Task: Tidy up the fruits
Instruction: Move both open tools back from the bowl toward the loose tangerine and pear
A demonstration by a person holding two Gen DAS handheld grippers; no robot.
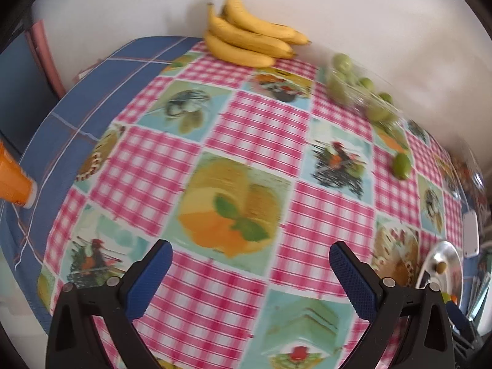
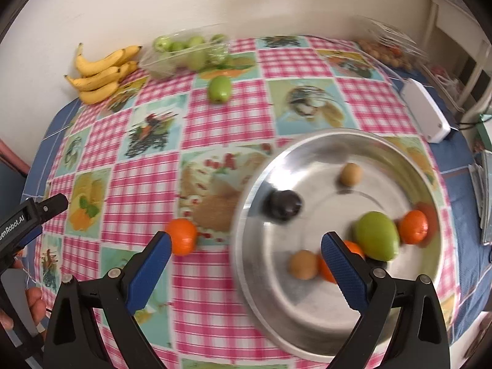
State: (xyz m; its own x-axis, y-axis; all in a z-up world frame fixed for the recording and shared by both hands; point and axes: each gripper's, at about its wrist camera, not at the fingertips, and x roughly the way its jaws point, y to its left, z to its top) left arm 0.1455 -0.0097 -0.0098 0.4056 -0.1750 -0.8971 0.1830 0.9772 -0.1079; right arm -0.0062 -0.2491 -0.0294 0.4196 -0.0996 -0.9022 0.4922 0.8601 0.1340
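A steel bowl (image 2: 307, 332) holds a green fruit (image 2: 376, 235), oranges (image 2: 413, 227), two small brown fruits (image 2: 303, 264) and a dark plum (image 2: 284, 204). My right gripper (image 2: 246, 255) is open and empty above the bowl's near left rim. An orange (image 2: 183, 236) lies on the cloth just past its left finger. A loose green fruit (image 2: 220, 89) lies further back; it also shows in the left wrist view (image 1: 401, 166). Bananas (image 1: 249, 35) lie at the back by the wall. My left gripper (image 1: 250, 264) is open and empty over the cloth.
A clear plastic tray of green fruits (image 2: 184, 53) stands by the bananas. Another clear pack of small brown fruits (image 2: 386, 50) sits at the back right. A white box (image 2: 426, 112) lies at the right edge. An orange cone-shaped object (image 1: 13, 181) sits at the left.
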